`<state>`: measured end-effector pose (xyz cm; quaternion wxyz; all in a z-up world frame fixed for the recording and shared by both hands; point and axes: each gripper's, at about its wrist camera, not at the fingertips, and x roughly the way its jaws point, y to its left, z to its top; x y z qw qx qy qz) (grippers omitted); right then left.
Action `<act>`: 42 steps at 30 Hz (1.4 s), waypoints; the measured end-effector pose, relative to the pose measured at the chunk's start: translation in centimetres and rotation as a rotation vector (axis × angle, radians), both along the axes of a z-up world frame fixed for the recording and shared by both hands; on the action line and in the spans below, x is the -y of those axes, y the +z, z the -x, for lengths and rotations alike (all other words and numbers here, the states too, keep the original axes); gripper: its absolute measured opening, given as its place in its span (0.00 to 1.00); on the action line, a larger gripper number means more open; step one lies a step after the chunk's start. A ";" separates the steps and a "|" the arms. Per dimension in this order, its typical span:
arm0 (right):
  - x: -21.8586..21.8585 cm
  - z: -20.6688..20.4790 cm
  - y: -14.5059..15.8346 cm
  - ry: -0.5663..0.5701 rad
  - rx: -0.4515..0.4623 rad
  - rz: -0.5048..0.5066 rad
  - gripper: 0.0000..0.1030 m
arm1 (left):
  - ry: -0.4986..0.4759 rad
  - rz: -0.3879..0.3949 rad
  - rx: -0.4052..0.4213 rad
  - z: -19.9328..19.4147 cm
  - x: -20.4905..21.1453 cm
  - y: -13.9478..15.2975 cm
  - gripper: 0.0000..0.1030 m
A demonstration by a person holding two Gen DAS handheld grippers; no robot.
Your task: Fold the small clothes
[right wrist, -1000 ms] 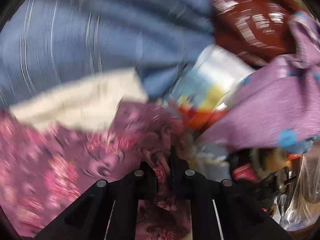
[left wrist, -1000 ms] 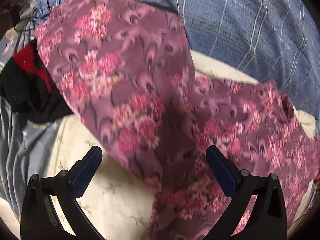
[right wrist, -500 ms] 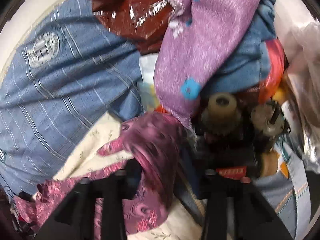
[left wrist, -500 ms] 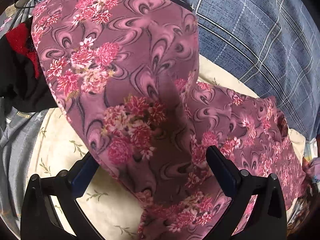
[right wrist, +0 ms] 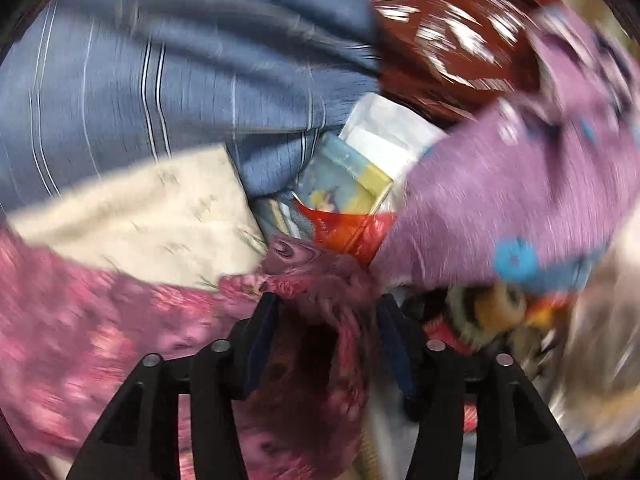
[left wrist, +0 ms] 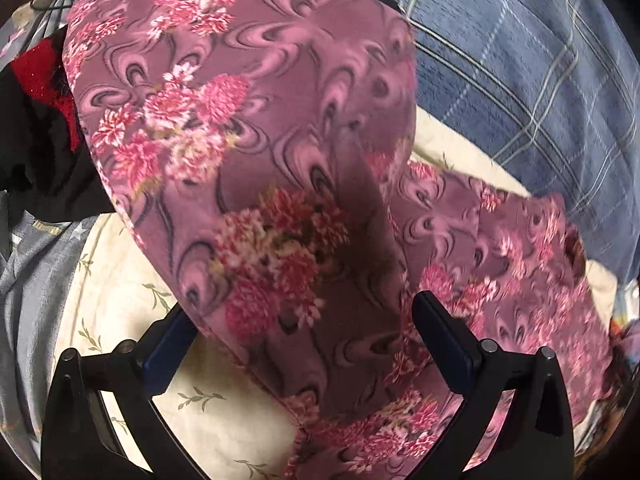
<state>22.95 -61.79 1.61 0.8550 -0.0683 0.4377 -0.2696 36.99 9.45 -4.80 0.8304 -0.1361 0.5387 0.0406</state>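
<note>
On the cream sheet (left wrist: 132,292), the floral garment (left wrist: 248,148) lies partly doubled over, one flap reaching toward twelve o'clock, the rest trailing toward four. The left gripper (left wrist: 304,340) hangs wide open over it, holding nothing. The right gripper (right wrist: 328,320), jaws part-open, has a bunched corner between them; grip uncertain through blur. Folding looks midway, nothing yet squared.

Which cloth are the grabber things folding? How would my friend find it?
Look at the cream sheet with little green sprigs in front of the blue plaid blanket. Spread over it lies the mauve flowered garment. Only it has pink flower clusters and swirls; the cloth at its left is black and red.
</note>
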 end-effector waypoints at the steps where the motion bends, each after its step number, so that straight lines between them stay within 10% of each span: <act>1: 0.4 -0.8 -0.5 -0.002 -0.042 0.007 0.49 | -0.004 -0.016 0.001 0.5 0.5 0.2 1.00; 4: 1.0 -0.7 -0.3 0.028 -0.052 -0.024 0.08 | -0.018 -0.037 -0.010 0.6 1.1 0.4 1.00; 11: 6.8 6.0 5.3 -0.089 0.354 -0.272 0.08 | -0.017 -0.002 0.062 3.8 2.7 3.7 1.00; 18: 7.3 8.5 2.8 -0.161 0.434 -0.465 0.08 | -0.031 -0.076 0.137 7.0 5.4 3.0 1.00; 25: -3.8 6.8 3.5 0.063 0.468 -0.626 0.08 | -0.142 -0.057 0.265 10.5 6.4 5.6 1.00; 42: -38.3 -1.4 1.5 0.588 0.235 -0.841 0.08 | -0.175 0.009 0.222 10.3 6.5 5.0 1.00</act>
